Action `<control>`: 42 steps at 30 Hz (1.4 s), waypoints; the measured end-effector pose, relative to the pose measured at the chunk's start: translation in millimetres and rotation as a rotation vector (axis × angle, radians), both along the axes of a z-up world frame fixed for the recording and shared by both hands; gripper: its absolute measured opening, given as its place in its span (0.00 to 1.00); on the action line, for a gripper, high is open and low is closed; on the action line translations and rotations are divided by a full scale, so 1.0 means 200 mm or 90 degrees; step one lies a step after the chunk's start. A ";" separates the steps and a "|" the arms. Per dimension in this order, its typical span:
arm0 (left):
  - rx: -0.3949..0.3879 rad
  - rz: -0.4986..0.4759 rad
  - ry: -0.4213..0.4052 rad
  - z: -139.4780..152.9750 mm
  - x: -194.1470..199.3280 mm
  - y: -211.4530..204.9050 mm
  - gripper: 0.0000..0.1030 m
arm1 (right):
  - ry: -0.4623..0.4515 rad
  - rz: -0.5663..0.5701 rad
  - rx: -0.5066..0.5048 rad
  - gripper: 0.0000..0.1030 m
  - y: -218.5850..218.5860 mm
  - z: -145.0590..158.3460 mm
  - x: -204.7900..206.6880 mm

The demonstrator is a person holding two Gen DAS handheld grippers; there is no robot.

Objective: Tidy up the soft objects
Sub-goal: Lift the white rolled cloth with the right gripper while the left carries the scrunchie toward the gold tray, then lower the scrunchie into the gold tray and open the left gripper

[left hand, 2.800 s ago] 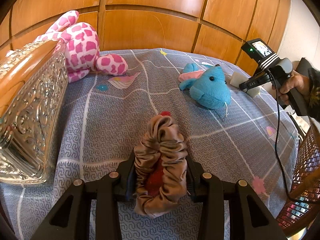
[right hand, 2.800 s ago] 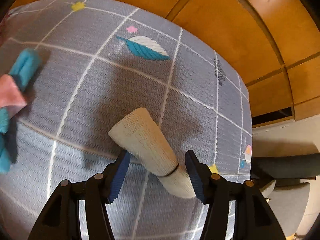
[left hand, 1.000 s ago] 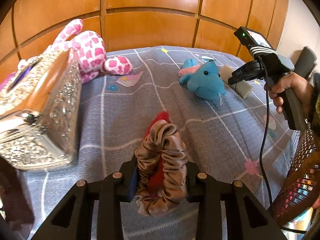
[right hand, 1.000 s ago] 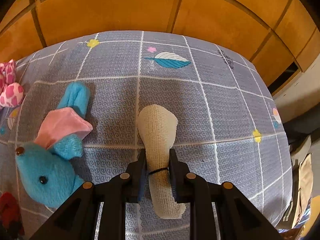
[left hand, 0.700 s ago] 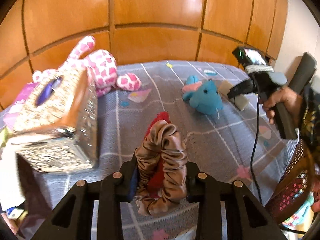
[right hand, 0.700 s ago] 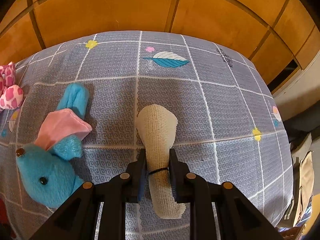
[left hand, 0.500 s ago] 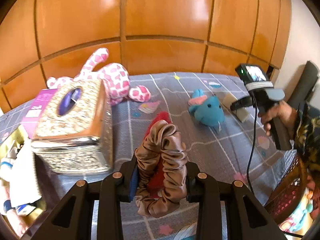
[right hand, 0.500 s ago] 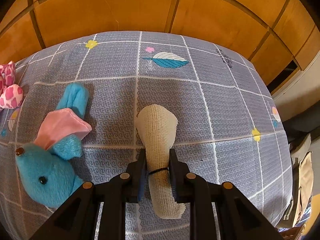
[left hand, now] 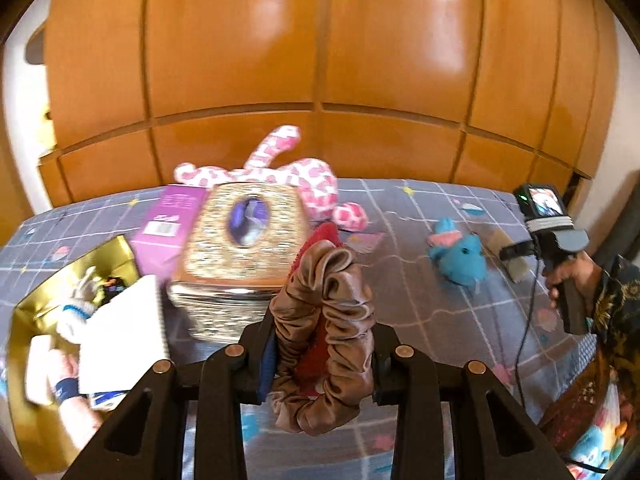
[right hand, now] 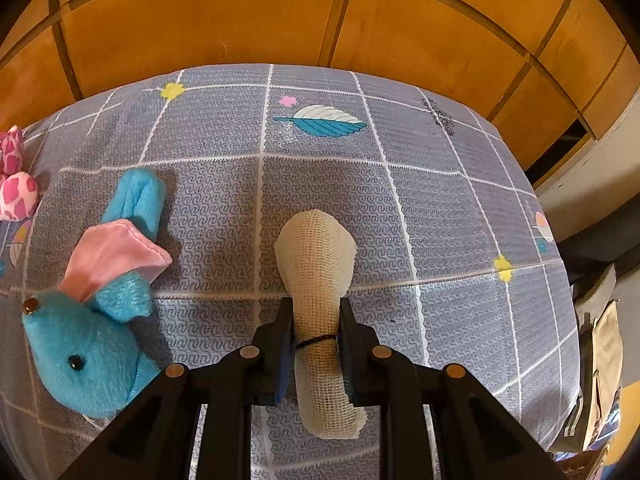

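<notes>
My left gripper (left hand: pixel 322 354) is shut on a brown satin scrunchie (left hand: pixel 324 336) with a red one inside it, held high above the grey patterned bed cover (left hand: pixel 420 300). My right gripper (right hand: pixel 314 330) is shut on a rolled beige gauze bandage (right hand: pixel 318 272) tied with a black band, low over the cover (right hand: pixel 440 220); it also shows in the left wrist view (left hand: pixel 516 252). A blue plush toy (right hand: pixel 80 344) with a pink ear lies left of the bandage and shows in the left wrist view (left hand: pixel 460 260).
An ornate silver tissue box (left hand: pixel 240 256) stands ahead of the left gripper. A pink spotted plush (left hand: pixel 296 176) lies behind it. A purple box (left hand: pixel 172 220), a gold box with small items (left hand: pixel 48 320) and a white notebook (left hand: pixel 124 332) lie left. A wicker basket (left hand: pixel 580 412) stands right.
The left gripper rose and swung left with the scrunchies, bringing the tissue box top and gold box into view. The right gripper closed on the gauze roll earlier and now holds still.
</notes>
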State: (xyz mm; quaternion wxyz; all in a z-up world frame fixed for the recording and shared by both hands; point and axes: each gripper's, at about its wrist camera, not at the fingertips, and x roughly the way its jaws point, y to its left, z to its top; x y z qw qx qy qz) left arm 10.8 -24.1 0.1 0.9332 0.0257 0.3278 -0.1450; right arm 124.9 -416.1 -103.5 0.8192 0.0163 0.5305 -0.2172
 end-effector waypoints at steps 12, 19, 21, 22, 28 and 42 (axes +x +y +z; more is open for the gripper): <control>-0.005 0.126 0.006 -0.02 0.00 0.35 0.34 | -0.002 -0.010 -0.011 0.19 -0.02 -0.01 -0.01; -0.014 0.192 0.017 -0.05 0.02 0.54 0.34 | 0.000 -0.009 -0.019 0.19 -0.02 -0.01 -0.01; -0.018 0.210 0.023 -0.06 0.03 0.59 0.34 | 0.001 -0.007 -0.022 0.19 -0.01 -0.02 -0.02; -0.019 0.218 0.026 -0.07 0.03 0.61 0.34 | 0.002 -0.006 -0.025 0.19 -0.01 -0.02 -0.02; -0.039 0.251 0.047 -0.11 0.05 0.71 0.34 | 0.006 0.001 -0.037 0.19 -0.01 -0.02 -0.01; -0.135 0.396 0.083 -0.15 -0.04 1.25 0.34 | 0.011 0.013 -0.049 0.19 0.01 -0.02 0.00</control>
